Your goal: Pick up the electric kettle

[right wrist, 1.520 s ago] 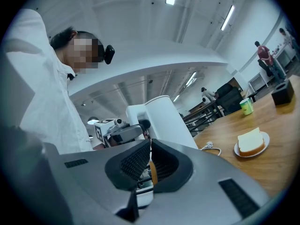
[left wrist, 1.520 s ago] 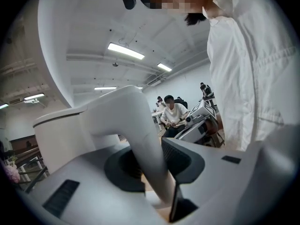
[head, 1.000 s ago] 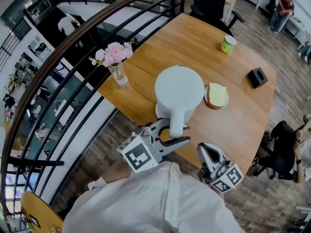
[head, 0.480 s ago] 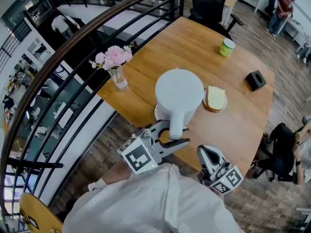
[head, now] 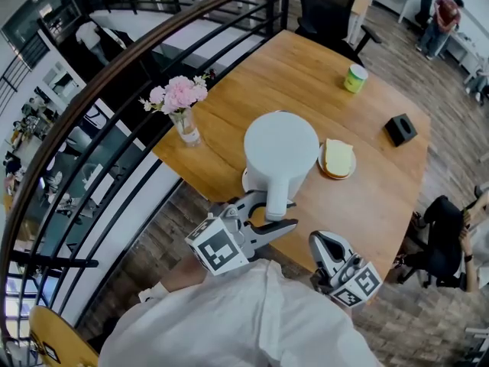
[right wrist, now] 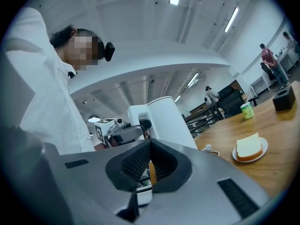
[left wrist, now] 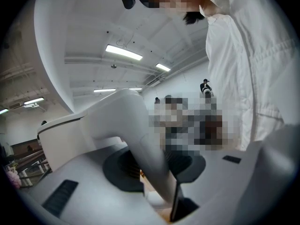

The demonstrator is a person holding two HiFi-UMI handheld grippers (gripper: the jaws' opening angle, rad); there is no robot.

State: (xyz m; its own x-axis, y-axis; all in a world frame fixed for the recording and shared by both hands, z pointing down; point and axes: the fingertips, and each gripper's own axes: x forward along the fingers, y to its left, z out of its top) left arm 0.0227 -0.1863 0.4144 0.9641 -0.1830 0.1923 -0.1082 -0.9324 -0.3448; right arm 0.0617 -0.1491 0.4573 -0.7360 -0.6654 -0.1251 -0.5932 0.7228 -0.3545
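Observation:
A white electric kettle point(head: 281, 147) stands upright near the front edge of the wooden table point(head: 298, 67), its handle point(head: 276, 197) pointing toward me. My left gripper point(head: 267, 214) has one jaw on each side of that handle and is shut on it. In the left gripper view the handle point(left wrist: 140, 139) runs down between the pads of the left gripper point(left wrist: 157, 172). My right gripper point(head: 325, 245) hangs shut and empty off the table's front edge, right of the kettle. The right gripper view looks past the right gripper point(right wrist: 149, 165) at the kettle point(right wrist: 164, 118) and the left gripper point(right wrist: 119, 130).
A glass vase of pink flowers point(head: 179, 102) stands at the table's left edge. Right of the kettle is a plate with a bread slice point(head: 338, 159); farther back are a green cup point(head: 354, 78) and a black box point(head: 400, 129). A black railing point(head: 114, 75) runs along the left.

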